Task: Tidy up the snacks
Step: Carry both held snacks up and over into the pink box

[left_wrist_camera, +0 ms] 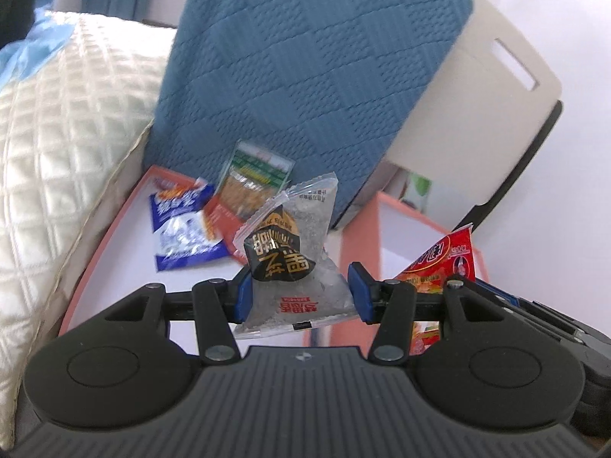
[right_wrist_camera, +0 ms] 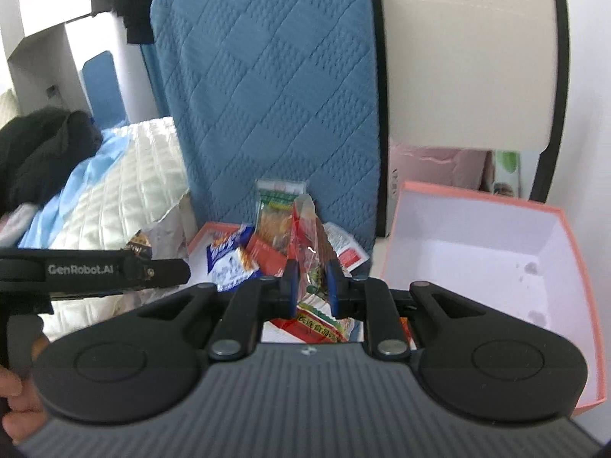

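The left hand-held gripper (left_wrist_camera: pixel 301 292) pinches a clear snack packet (left_wrist_camera: pixel 294 267) with a dark, gold-lettered piece inside; its blue pads (left_wrist_camera: pixel 244 294) press on either side of the packet, which stands upright between them, lifted clear of the flat pink-edged tray (left_wrist_camera: pixel 114 236) below. On that tray lie a blue and white snack bag (left_wrist_camera: pixel 183 225) and a green-topped packet of orange sticks (left_wrist_camera: pixel 252 187), the latter leaning against the blue quilted cushion (left_wrist_camera: pixel 305 76) behind. The right hand-held gripper (right_wrist_camera: pixel 311 286) is nearly pressed together on a thin red and clear snack packet (right_wrist_camera: pixel 307 236), which rises upright from between its blue pads (right_wrist_camera: pixel 333 282). Below and beyond it, in the right wrist view, a pile of snacks (right_wrist_camera: pixel 267 244) sits on the same tray, beside the blue and white bag. To the right stands an open pink box (right_wrist_camera: pixel 477 198) with a white interior; no snacks show inside it, only a few faint marks on its inner wall. In the left wrist view the red packet held by the right gripper shows at the right edge, over the near corner of this box. A cream quilted bed cover (left_wrist_camera: pixel 57 152) lies to the left, and a beige chair back (right_wrist_camera: pixel 466 57) stands behind the box. A person's hand (right_wrist_camera: pixel 15 404) shows at the lower left of the right wrist view, gripping the left tool's handle.
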A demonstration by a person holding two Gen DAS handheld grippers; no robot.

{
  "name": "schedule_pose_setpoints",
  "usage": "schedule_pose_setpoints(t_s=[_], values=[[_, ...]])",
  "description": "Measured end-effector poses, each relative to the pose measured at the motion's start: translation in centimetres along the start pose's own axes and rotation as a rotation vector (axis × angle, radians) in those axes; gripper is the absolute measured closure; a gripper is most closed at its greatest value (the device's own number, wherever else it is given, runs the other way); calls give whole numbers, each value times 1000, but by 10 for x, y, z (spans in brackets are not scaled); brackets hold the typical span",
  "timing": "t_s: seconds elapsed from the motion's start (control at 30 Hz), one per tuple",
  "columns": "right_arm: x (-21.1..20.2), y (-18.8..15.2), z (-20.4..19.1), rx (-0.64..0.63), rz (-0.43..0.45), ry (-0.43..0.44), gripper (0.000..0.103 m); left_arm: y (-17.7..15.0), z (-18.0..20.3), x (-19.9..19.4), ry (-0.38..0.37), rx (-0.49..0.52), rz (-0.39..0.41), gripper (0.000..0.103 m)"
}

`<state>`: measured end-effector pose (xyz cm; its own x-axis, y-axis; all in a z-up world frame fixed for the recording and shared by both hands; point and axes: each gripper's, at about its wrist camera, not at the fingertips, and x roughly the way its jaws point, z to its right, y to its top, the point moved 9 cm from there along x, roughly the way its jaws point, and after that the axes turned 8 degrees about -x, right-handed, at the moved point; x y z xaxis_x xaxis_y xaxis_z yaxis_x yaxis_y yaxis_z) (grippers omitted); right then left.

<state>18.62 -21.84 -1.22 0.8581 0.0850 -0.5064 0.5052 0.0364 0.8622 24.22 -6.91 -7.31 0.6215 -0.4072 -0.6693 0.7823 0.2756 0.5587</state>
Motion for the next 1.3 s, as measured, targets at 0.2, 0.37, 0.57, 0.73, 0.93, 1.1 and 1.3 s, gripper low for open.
schedule_pose_setpoints(t_s=[0.2, 0.37, 0.57, 0.73, 0.93, 1.1, 1.3], values=[[-14, 21, 21, 12, 40, -27, 84, 9, 30, -4, -23, 27, 15, 47], [-22, 26, 43, 28, 56, -43, 84, 4, 58, 2, -40, 44, 8, 47], [-28, 21, 74, 50, 50, -69, 84, -12, 98, 20, -63, 73, -17, 46], [-29, 7, 106, 76, 33, -97, 84, -35, 129, 44, -78, 98, -60, 46], [-22, -17, 140, 109, -6, -130, 84, -65, 157, 77, -83, 121, -117, 46], [-12, -39, 164, 134, -48, -142, 84, -86, 166, 102, -70, 127, -162, 46], [3, -66, 189, 158, -100, -152, 84, -108, 171, 135, -54, 140, -213, 46]])
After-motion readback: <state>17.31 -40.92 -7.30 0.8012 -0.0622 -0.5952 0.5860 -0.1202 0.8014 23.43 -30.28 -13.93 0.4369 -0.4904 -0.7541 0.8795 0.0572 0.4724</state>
